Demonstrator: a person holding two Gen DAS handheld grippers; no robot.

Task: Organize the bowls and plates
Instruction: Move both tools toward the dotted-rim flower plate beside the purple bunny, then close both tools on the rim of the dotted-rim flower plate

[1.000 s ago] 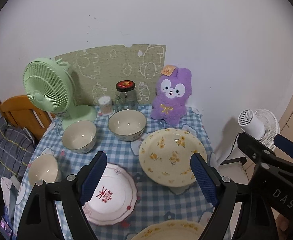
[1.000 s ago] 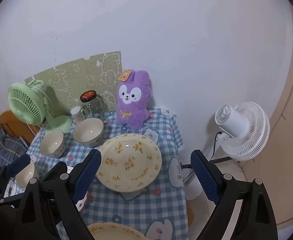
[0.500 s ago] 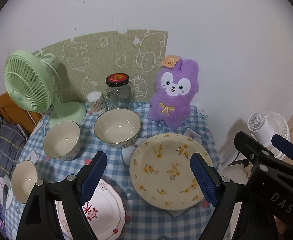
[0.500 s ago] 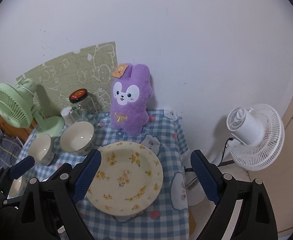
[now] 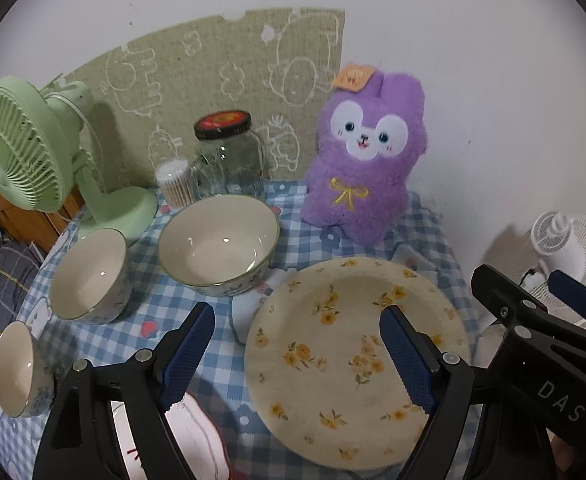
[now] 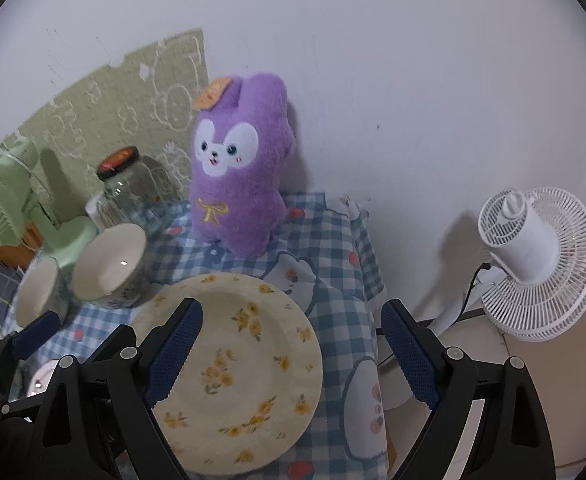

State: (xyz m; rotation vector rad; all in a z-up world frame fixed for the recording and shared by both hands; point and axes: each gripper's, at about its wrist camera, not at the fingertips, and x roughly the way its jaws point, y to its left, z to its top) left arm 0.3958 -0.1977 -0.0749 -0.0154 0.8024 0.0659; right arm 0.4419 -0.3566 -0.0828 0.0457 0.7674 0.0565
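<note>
A cream plate with yellow flowers [image 5: 345,344] [image 6: 237,364] lies on the blue checked tablecloth [image 5: 221,356]. My left gripper [image 5: 297,352] hangs open above its left rim, nothing between the fingers. My right gripper [image 6: 291,346] is open too, over the plate's right rim and the table's right edge. Three cream bowls sit to the left: a large one [image 5: 219,242] [image 6: 109,264], a middle one [image 5: 89,274] and a small one [image 5: 13,368]. A white plate with red marks [image 5: 197,444] shows partly under the left finger.
Against the wall stand a purple plush rabbit [image 5: 363,160], a glass jar with a black lid [image 5: 227,160], a cotton swab tub [image 5: 173,184] and a green desk fan [image 5: 33,152]. A white floor fan [image 6: 533,268] stands right of the table.
Both grippers have come down and forward towards the flowered plate, which now looks larger and closer. The jaws stayed wide. The dishes have not moved.
</note>
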